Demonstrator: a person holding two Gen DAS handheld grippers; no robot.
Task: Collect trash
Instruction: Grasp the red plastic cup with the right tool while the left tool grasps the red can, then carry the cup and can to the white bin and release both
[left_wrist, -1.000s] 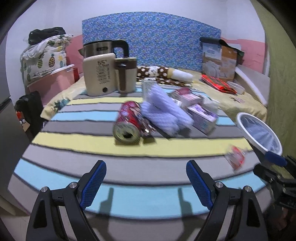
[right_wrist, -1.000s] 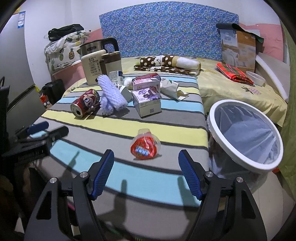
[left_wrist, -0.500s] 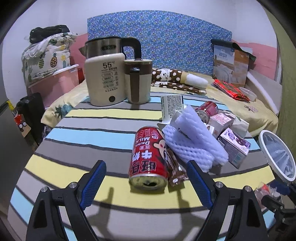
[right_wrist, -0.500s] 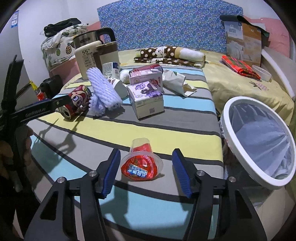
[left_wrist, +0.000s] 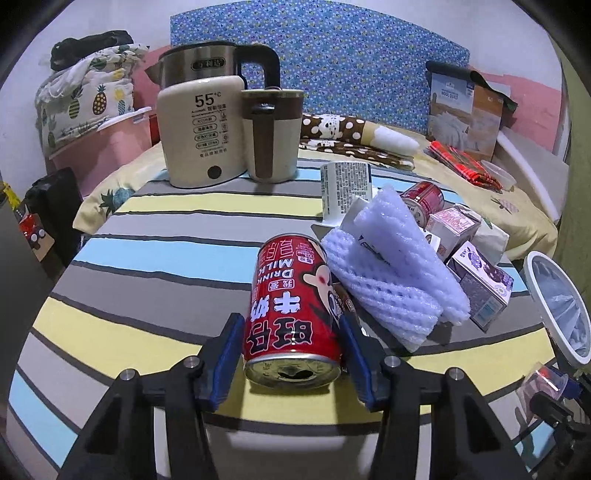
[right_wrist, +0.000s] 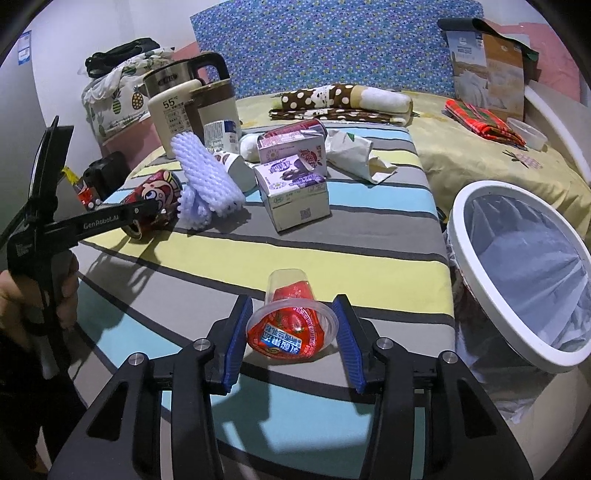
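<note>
A red milk drink can (left_wrist: 291, 314) lies on its side on the striped table, open end toward me. My left gripper (left_wrist: 291, 332) straddles it, pads touching or nearly touching its sides; it also shows in the right wrist view (right_wrist: 147, 208). A clear jelly cup with a red lid (right_wrist: 290, 325) lies on its side between the pads of my right gripper (right_wrist: 291, 332), with small gaps on both sides. A white-rimmed trash bin (right_wrist: 517, 277) with a clear liner stands at the table's right edge.
White foam netting (left_wrist: 391, 273), milk cartons (right_wrist: 295, 192), a second can (left_wrist: 424, 199), a paper cup (left_wrist: 345, 192) and crumpled paper (right_wrist: 354, 155) lie mid-table. A kettle (left_wrist: 203, 122) and mug (left_wrist: 271, 136) stand at the back. A bed lies beyond.
Both grippers moved forward and narrowed. The left one now brackets the red can; the right one now brackets the jelly cup.
</note>
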